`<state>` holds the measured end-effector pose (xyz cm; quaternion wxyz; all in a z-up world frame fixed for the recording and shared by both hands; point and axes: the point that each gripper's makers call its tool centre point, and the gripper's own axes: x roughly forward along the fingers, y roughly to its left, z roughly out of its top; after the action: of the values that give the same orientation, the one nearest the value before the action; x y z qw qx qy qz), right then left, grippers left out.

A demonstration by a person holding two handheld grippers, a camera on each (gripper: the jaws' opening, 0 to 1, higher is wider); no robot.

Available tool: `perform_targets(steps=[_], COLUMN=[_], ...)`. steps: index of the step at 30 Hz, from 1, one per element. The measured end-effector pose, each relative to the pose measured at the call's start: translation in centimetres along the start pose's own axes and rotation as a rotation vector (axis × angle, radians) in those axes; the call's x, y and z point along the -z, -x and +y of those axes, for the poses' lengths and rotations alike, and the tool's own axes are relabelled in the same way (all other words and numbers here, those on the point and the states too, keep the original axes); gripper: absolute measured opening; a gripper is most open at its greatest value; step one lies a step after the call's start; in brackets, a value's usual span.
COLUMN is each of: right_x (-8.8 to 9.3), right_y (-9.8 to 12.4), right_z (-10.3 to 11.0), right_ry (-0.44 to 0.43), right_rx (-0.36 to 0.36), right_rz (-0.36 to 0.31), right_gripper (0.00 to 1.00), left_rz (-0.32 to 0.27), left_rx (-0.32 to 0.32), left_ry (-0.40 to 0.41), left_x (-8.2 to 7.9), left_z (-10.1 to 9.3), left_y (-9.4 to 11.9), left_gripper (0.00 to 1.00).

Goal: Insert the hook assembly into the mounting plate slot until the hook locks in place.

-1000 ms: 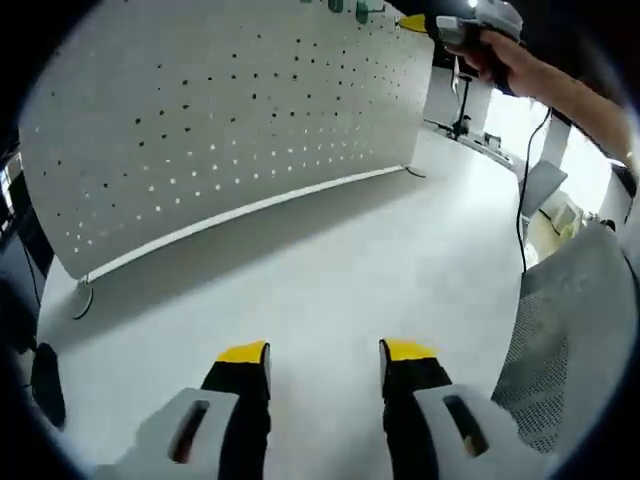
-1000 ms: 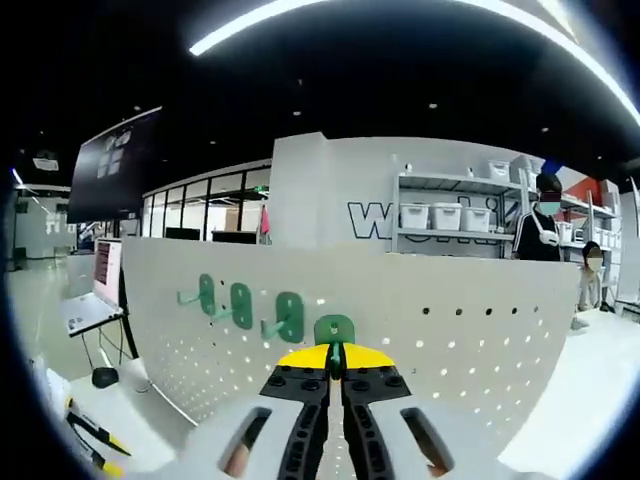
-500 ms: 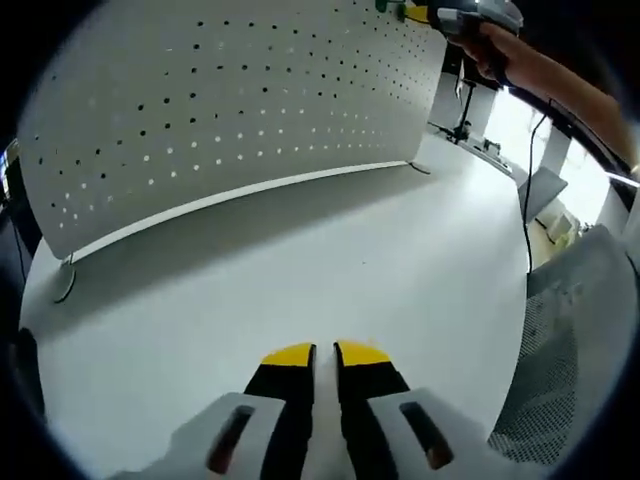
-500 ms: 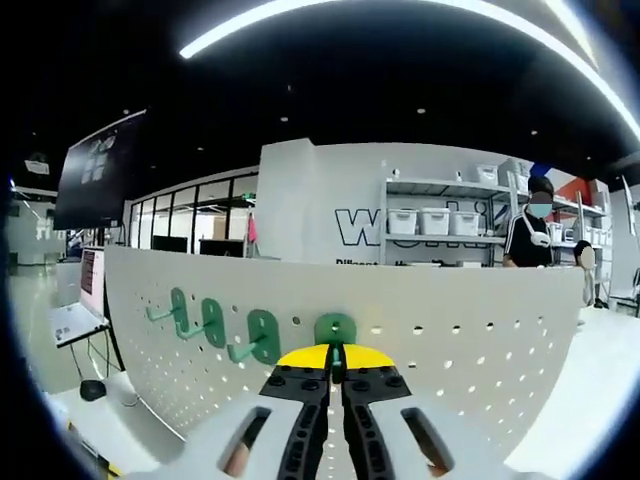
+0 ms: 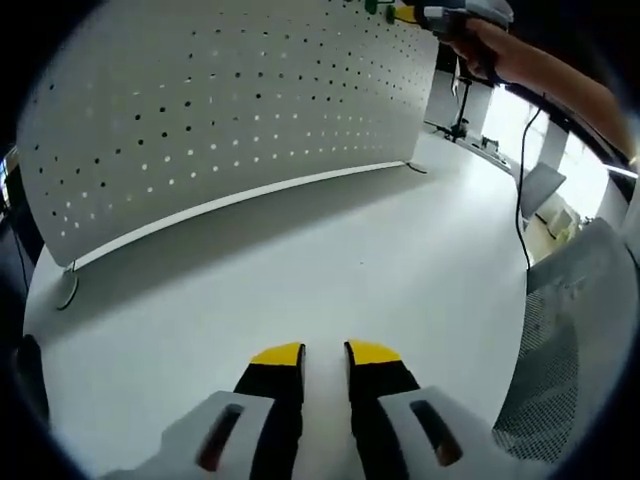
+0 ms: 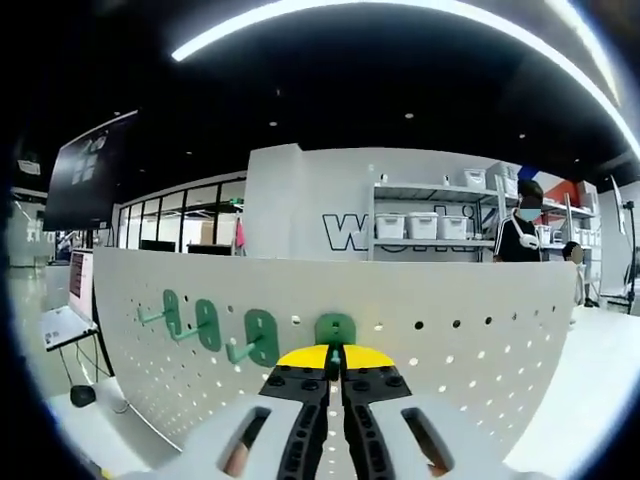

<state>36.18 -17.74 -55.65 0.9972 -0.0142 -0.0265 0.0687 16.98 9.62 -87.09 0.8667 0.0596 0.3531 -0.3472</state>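
Up near the top edge of the white board full of little holes (image 6: 470, 330), the right gripper (image 6: 334, 358) stays pinched on a green hook (image 6: 335, 328), pressed closer than a moment ago, so it looks almost in. Three more smooth green hooks (image 6: 210, 325) already hang beside it. Over the flat white table (image 5: 330, 260), the left gripper (image 5: 324, 352) has opened a narrow gap and holds nothing.
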Motion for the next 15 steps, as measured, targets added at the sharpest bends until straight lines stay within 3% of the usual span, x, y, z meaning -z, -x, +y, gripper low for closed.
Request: perform_targets(steps=[10, 15], right_x=[-0.1, -0.1], right_y=[0.1, 0.3], right_z=[0.0, 0.1], right_ry=[0.019, 0.013], right_rx=[0.021, -0.006], right_rz=[-0.02, -0.026], right_gripper=[0.01, 0.04], left_rz=[-0.007, -0.032], left_rx=[0.003, -0.01], left_ry=[-0.001, -0.014], left_x=[-0.4, -1.2], left_z=[-0.2, -0.2], left_y=[0.1, 0.6], left_gripper=[0.2, 0.25])
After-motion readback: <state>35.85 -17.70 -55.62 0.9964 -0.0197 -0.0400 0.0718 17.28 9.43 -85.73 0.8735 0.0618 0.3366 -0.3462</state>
